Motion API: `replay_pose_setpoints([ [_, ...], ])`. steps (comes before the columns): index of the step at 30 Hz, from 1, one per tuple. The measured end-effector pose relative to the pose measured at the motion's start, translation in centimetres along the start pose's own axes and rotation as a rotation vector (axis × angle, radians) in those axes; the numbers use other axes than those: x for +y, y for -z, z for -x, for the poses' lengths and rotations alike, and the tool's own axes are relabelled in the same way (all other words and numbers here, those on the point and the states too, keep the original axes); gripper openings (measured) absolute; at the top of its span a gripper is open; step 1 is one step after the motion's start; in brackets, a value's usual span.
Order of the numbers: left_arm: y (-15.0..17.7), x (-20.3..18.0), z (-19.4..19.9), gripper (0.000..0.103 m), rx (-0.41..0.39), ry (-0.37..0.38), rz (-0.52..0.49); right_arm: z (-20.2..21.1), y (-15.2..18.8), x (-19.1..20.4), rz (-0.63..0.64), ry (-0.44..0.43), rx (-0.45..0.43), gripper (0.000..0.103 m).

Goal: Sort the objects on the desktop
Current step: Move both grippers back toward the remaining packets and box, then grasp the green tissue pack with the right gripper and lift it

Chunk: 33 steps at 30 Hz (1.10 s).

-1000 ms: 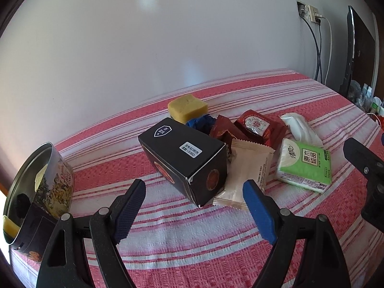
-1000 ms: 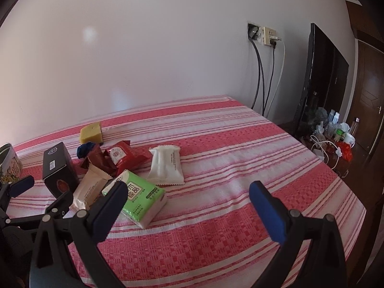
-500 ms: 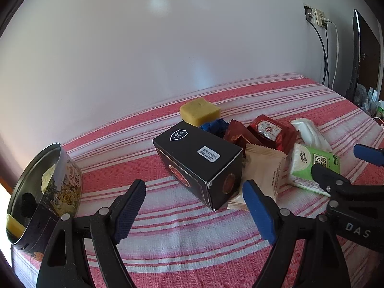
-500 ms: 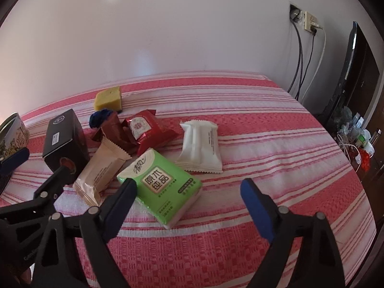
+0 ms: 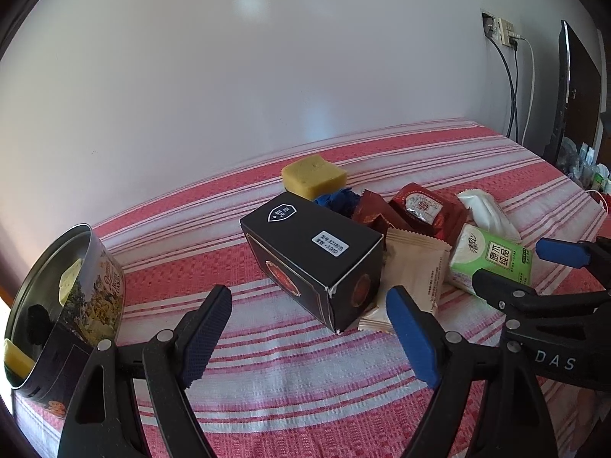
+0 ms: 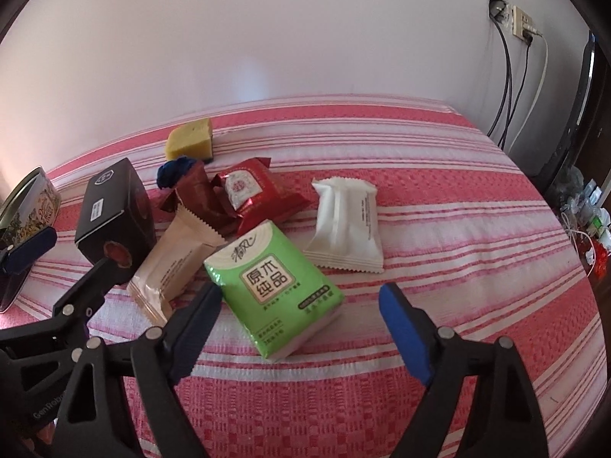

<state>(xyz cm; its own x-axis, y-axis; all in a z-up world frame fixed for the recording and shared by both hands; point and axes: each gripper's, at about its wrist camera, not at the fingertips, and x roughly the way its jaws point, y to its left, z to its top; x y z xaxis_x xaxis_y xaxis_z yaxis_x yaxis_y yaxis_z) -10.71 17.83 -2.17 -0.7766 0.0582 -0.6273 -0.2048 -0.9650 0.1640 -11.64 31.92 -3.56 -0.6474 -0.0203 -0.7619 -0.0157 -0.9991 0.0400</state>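
The green tissue pack (image 6: 273, 290) is being approached by the right gripper (image 6: 301, 328) — jaws apart, as on the left gripper (image 5: 309, 337) beside the black box (image 5: 313, 257) — so descent and closure are seemingly being called for.

The tin (image 5: 65, 305) is cut off by the left edge, its contents only partly seen. The blue wrapper (image 6: 173, 170) is half buried behind the maroon packet (image 6: 194, 194). The clutter (image 6: 584, 210) at far right is too small to be identified.
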Motion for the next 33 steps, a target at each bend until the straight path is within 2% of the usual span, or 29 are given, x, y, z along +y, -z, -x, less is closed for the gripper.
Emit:
replay_pose_setpoints([
  [4, -0.1, -0.1, 0.7, 0.085, -0.045, 0.011, 0.003, -0.4, 0.2, 0.6, 0.03, 0.022, 0.022, 0.081],
  [9, -0.3, 0.0, 0.4, 0.085, -0.043, -0.003, 0.008, -0.9, -0.3, 1.5, 0.059, 0.041, 0.025, 0.08],
  [11, -0.3, 0.2, 0.3, 0.085, -0.034, 0.01, 0.019, -1.3, -0.4, 1.6, 0.068, 0.019, 0.045, 0.074],
  [12, -0.3, 0.2, 0.2, 0.085, -0.031, 0.018, 0.023, -1.2, -0.4, 1.6, 0.069, 0.014, 0.039, 0.067],
  [16, -0.2, -0.3, 0.4, 0.085, -0.04, 0.021, 0.008, -0.7, 0.0, 1.5, 0.069, 0.03, 0.027, 0.056],
  [20, -0.1, -0.6, 0.4, 0.085, -0.042, 0.031, 0.006, 0.2, 0.4, 0.6, 0.016, 0.006, -0.003, 0.053],
  [23, -0.1, -0.7, 0.4, 0.085, -0.04, 0.042, 0.005, 1.3, 0.7, -0.4, -0.041, -0.011, -0.054, 0.051],
  [28, -0.1, -1.1, 0.4, 0.09, -0.032, 0.05, -0.007, 4.1, 1.2, -1.8, -0.123, -0.002, -0.208, 0.051],
  [33, 0.0, -1.7, 0.0, 0.09, -0.009, 0.069, -0.034, 6.8, 1.9, -2.0, -0.155, 0.049, -0.357, 0.051],
])
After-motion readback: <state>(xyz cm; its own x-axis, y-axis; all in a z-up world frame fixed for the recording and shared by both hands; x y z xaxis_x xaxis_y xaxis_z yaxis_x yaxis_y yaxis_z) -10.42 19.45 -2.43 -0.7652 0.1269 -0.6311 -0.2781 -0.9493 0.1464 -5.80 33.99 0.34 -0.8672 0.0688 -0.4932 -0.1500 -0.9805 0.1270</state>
